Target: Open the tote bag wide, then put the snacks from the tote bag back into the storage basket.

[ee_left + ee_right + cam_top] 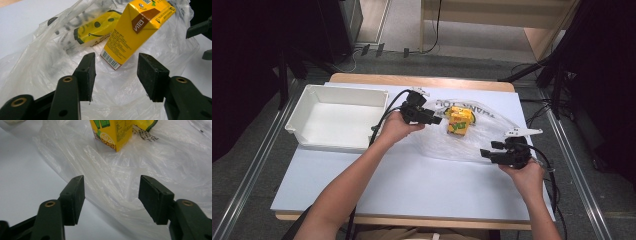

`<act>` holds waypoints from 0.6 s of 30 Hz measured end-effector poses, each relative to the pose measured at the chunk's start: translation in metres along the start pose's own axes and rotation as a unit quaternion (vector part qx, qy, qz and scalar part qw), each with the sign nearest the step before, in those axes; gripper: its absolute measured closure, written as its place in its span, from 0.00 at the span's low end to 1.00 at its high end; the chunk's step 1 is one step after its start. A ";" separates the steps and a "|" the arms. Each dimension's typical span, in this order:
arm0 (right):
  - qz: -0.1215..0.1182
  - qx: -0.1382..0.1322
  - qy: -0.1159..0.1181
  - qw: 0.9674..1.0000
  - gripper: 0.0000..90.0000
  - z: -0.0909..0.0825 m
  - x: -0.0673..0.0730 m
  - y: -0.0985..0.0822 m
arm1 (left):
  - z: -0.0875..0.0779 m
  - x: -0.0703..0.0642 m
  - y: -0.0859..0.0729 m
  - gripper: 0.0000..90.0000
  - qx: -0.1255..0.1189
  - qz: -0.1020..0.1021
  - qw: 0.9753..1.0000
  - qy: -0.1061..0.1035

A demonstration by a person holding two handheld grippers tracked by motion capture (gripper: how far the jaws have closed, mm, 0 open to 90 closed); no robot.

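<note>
Carton (458, 121) lying on plastic bag (482, 142), both claws spread.
Yellow drink carton rests free on the crumpled bag mid-worktop (412, 185); left claw (438, 120) just beside it, right claw (486, 150) over the bag's near edge, neither pinching anything; white bin (337, 117) apart.

Both forearms reach in over the table from the near edge. The left gripper (436, 120) points right with its jaws spread apart and nothing between them. The right gripper (488, 150) points left, jaws likewise wide and empty.
</note>
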State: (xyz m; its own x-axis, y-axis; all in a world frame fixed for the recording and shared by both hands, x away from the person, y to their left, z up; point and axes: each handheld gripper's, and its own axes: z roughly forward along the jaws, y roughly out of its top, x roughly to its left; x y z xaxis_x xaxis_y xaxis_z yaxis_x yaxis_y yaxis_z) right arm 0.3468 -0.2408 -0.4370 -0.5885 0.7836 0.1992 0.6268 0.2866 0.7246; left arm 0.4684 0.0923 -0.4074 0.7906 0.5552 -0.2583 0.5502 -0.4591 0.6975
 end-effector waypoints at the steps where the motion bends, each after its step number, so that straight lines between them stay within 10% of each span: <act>1: -0.002 -0.001 0.001 1.000 0.41 0.000 0.001 -0.001 | 0.000 -0.001 -0.001 0.53 -0.002 -0.001 1.000 -0.001; 18: 0.004 -0.002 0.012 1.000 0.40 0.000 0.002 -0.003 | -0.007 -0.007 -0.005 0.46 0.005 0.018 1.000 -0.014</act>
State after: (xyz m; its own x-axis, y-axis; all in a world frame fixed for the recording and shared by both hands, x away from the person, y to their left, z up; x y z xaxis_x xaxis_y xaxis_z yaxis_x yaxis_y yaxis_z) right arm 0.3441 -0.2401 -0.4389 -0.5954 0.7725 0.2209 0.6296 0.2778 0.7256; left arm 0.4583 0.0960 -0.4047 0.8171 0.5189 -0.2512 0.5235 -0.4854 0.7003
